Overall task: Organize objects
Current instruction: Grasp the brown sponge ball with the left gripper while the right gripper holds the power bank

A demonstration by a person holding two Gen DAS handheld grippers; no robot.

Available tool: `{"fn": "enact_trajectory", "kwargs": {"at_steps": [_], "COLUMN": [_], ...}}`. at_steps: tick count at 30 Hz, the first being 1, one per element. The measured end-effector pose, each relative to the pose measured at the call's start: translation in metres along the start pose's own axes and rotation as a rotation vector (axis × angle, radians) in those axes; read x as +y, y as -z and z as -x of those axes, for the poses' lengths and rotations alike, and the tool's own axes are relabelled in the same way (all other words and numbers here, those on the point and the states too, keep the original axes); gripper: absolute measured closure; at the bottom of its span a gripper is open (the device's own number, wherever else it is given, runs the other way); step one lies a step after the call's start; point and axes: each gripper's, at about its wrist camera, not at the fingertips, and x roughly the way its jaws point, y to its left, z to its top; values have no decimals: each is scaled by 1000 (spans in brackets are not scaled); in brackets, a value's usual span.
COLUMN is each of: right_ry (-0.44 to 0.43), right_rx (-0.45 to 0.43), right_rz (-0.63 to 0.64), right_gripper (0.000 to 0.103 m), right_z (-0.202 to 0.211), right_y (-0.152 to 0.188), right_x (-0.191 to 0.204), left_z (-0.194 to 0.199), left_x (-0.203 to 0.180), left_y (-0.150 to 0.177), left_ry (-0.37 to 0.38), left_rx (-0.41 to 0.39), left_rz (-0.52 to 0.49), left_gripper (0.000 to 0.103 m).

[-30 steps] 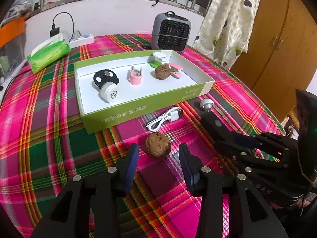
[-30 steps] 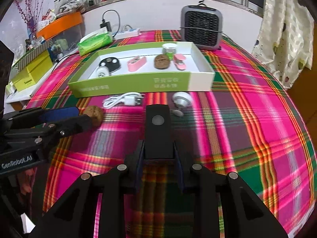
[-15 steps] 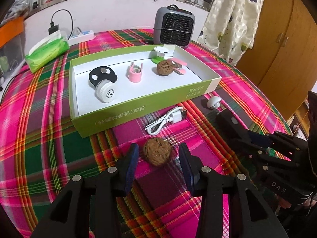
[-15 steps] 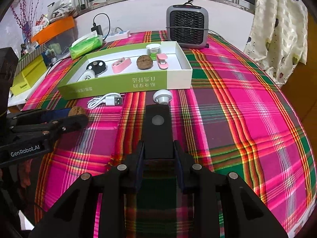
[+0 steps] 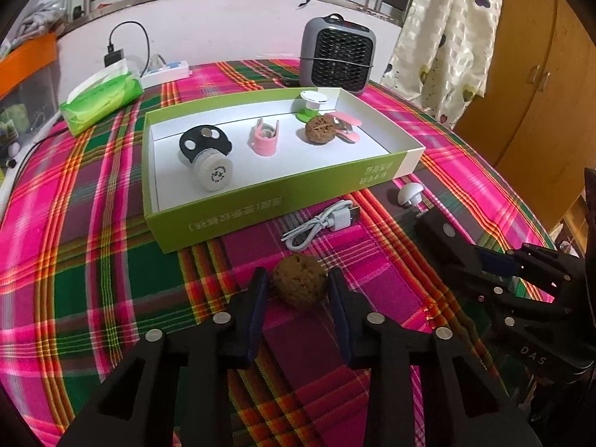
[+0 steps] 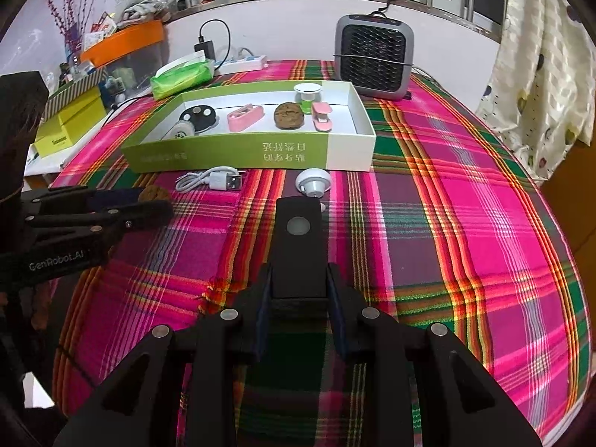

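The left hand-held gripper (image 5: 300, 292) has just been closing on the loose walnut (image 5: 300, 286), which lies on the tabletop (image 5: 93, 260) in front of the green box (image 5: 260, 201); both pads now seem to touch it. The right hand-held gripper (image 6: 300, 298) is clamped on a black block (image 6: 298, 249), also in front of the box. The step in hand is picking up the walnut. Next it probably must be lifted over the box's front wall, beside the other walnut (image 5: 317, 131) inside.
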Motion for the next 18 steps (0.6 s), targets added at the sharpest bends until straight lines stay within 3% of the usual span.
{"fn": "enact_trajectory", "kwargs": {"at_steps": [18], "right_ry": [-25], "right_rx": [-19], "right_rz": [35], "right_gripper": [74], "right_z": [-1], "right_y": [-1], "right_x": [-1], "left_z": [0], "left_x": [-2], "left_y": [0], "left_ry": [-28], "left_rx": [1], "left_rz": [8], "left_gripper": [75]}}
